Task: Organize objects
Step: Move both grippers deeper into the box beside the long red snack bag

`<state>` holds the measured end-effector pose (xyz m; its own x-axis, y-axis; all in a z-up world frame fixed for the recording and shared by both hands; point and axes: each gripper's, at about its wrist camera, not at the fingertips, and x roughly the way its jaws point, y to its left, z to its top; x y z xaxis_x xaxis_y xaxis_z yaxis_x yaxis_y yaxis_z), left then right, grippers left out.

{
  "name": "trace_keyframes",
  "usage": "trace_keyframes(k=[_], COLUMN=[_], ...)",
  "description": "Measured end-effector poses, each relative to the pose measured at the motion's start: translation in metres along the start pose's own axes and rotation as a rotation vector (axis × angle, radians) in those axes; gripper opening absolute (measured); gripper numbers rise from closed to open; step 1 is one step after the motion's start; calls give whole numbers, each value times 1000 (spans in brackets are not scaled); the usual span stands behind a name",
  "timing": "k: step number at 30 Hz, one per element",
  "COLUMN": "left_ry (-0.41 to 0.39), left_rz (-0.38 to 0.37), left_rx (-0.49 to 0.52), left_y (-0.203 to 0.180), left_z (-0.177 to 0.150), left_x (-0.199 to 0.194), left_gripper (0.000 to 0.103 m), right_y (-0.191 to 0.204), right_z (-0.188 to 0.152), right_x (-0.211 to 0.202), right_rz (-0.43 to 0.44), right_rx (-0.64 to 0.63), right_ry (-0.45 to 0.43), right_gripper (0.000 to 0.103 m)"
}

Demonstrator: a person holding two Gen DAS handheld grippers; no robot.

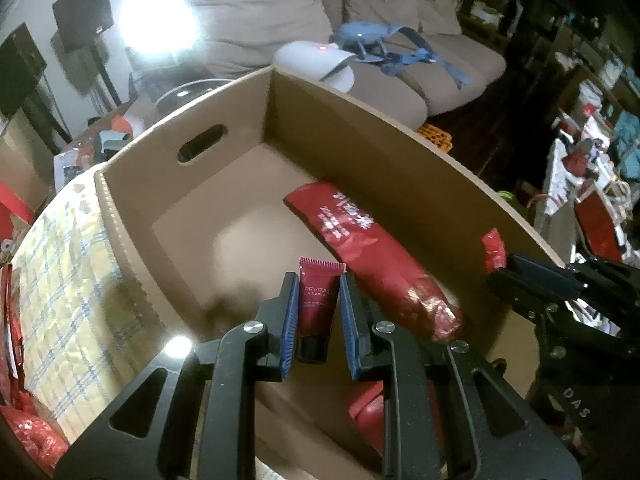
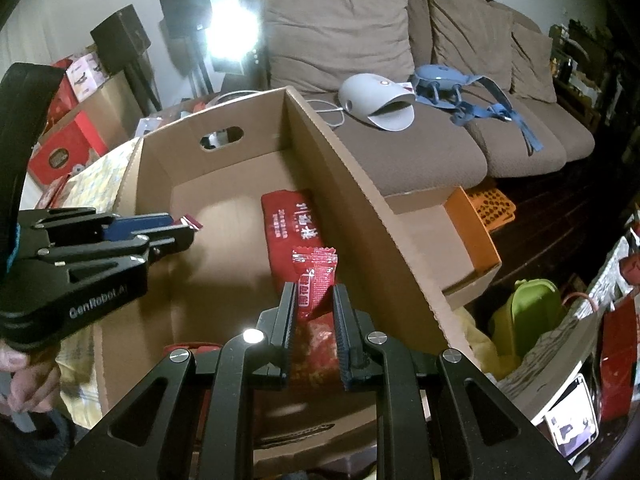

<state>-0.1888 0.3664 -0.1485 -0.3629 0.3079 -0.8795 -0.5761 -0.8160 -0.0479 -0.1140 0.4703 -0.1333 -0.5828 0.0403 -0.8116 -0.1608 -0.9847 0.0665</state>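
Left wrist view shows our left tool [image 1: 318,284] clenched on a small dark-red cosmetic tube [image 1: 318,300], cap toward us, held over the near part of an open cardboard box [image 1: 360,128]. On the box floor lies a long red packet [image 1: 372,256] along the right wall, its far end near the middle. At the right edge our right tool [image 1: 496,276] reaches in with a red wrapper at its tips. From the right wrist view, that right tool [image 2: 314,296] grips a small red sachet [image 2: 316,276] with a crimped top edge, above the red packet [image 2: 290,232]. Our left tool [image 2: 188,228] enters from the left, a hand [image 2: 24,376] below it. Beyond the box stands a beige sofa [image 2: 420,160] carrying a white device [image 2: 374,100].
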Motion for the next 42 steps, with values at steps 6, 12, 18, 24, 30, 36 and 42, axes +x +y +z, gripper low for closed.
trace_keyframes(k=[6,12,18,24,30,36,42], left_ry=[3,8,13,22,33,42,43], left_rz=[-14,-19,-24,-36,-36,-32,-32], left_rx=[-5,0,7,4,20,26,27], left_y=[2,1,-2,-1,-3,-3,-2], left_z=[1,1,1,1,-1,-1,-1], left_x=[0,1,1,3,5,7,8], left_gripper=[19,19,19,19,19,19,19], right_y=[0,0,0,0,2,4,5], right_z=[-1,0,0,-2,-3,-5,-5], right_x=[3,4,4,6,10,12,13], right_rz=[0,2,4,6,8,4,1], right_rx=[-3,-7,-9,-11,-21,-34,-39], right_ry=[10,15,19,27,47,59,67], right_gripper=[17,17,17,17,17,17,17])
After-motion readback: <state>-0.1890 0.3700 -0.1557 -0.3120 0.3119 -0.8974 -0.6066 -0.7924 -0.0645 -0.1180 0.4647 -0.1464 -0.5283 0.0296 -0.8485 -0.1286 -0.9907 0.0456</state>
